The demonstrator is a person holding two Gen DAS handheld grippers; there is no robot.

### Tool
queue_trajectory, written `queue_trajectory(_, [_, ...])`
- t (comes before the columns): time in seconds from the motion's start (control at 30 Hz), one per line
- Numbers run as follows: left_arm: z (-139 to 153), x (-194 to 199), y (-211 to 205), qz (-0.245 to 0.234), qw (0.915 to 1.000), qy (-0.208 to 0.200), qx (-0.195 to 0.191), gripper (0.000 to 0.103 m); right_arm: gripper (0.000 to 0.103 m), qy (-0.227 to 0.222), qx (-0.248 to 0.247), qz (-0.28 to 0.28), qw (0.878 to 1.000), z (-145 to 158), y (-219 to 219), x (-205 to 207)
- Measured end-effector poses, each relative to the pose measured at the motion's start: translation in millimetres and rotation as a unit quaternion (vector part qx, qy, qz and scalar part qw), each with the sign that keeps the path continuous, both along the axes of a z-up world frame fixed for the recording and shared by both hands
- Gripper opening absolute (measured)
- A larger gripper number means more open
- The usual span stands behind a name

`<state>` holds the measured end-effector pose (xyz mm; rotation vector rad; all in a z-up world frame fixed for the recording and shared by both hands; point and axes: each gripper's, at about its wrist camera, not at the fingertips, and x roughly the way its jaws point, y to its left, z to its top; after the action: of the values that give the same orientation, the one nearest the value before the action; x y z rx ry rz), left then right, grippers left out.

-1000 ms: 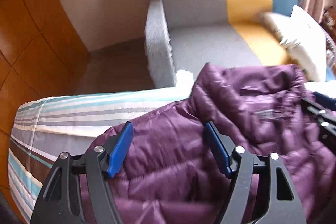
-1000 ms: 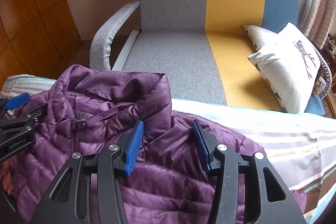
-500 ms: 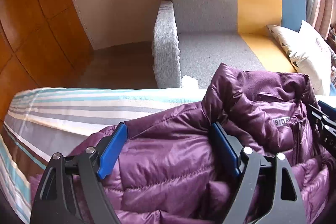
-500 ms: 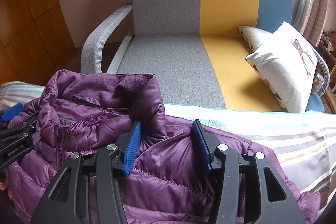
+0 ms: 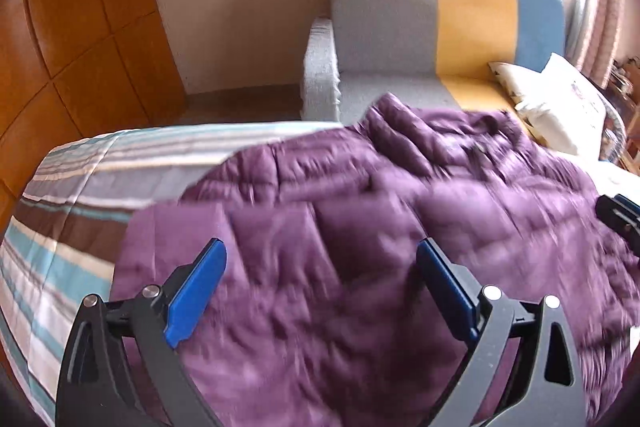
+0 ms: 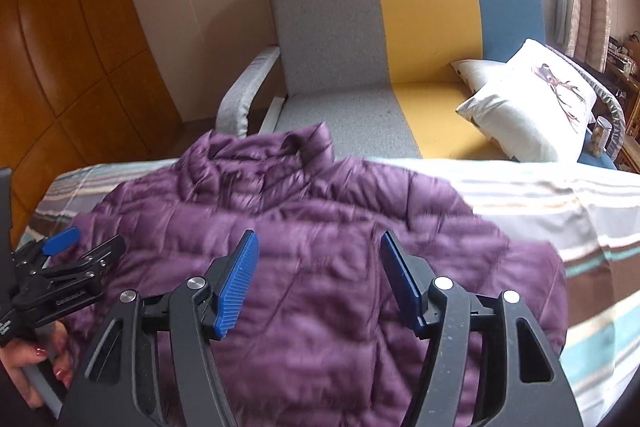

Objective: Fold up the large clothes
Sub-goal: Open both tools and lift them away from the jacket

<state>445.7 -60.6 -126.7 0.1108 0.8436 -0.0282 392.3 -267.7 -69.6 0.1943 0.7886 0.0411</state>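
The purple jacket (image 6: 304,267) lies spread on the striped bed (image 6: 560,211). The 2 grippers, left gripper (image 5: 320,291) and right gripper (image 6: 316,279), have just been opening and hold nothing. A sofa (image 6: 340,67) with a pillow (image 6: 528,99) stands behind.

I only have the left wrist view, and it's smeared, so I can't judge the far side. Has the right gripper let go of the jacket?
Observer: Yes. The right gripper has just been opening its fingers; no fabric of the purple jacket is pinched between them.
Operator: Where's the collar?
Observer: The collar stands up at the far edge, toward the grey sofa seat.
Operator: Anything right of the jacket?
Observer: Only striped bedsheet.
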Motion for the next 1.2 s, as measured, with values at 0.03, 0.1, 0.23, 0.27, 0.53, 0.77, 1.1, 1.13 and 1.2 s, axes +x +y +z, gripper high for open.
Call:
queue_trajectory(0.03, [-0.8,-11.0,-1.6,-0.003,1.0,-0.003,0.003,0.096,0.063,0.006,-0.003,0.005,1.0,-3.2,4.3,-5.9])
queue_trajectory(0.1, [-5.4,-23.5,-7.2,-0.012,0.9999,-0.003,0.006,0.096,0.063,0.015,-0.018,0.008,1.0,-11.2,11.5,-13.8])
queue_trajectory(0.23, [-18.8,-39.1,-8.8,-0.012,0.9998,0.007,0.016,0.096,0.063,0.062,-0.035,-0.01,0.997,-41.5,12.0,-17.4])
queue_trajectory(0.27, [-23.1,-40.5,-6.1,-0.01,0.9998,0.013,0.013,0.096,0.063,0.062,-0.028,-0.011,0.998,-48.1,9.5,-19.5])
queue_trajectory(0.53, [-10.0,-75.2,1.3,-0.009,0.9997,0.02,-0.001,0.098,0.063,0.054,0.041,-0.017,0.998,-27.7,-11.8,-47.2])
queue_trajectory(0.77, [8.6,-131.5,14.3,-0.018,0.9997,0.015,-0.01,0.101,0.073,0.051,0.065,0.019,0.996,0.2,-16.2,-114.2])
queue_trajectory(1.1, [10.8,-213.4,61.9,-0.06,0.9958,0.022,-0.065,0.101,0.073,0.067,0.044,0.034,0.996,0.0,-31.6,-219.3])
queue_trajectory(1.13, [10.5,-218.0,67.2,-0.058,0.9959,0.023,-0.066,0.101,0.073,0.068,0.041,0.035,0.996,0.0,-35.3,-229.8])
queue_trajectory(1.2, [8.3,-235.3,86.5,-0.046,0.9963,0.021,-0.068,0.101,0.073,0.071,0.038,0.033,0.996,-1.3,-43.4,-249.3])
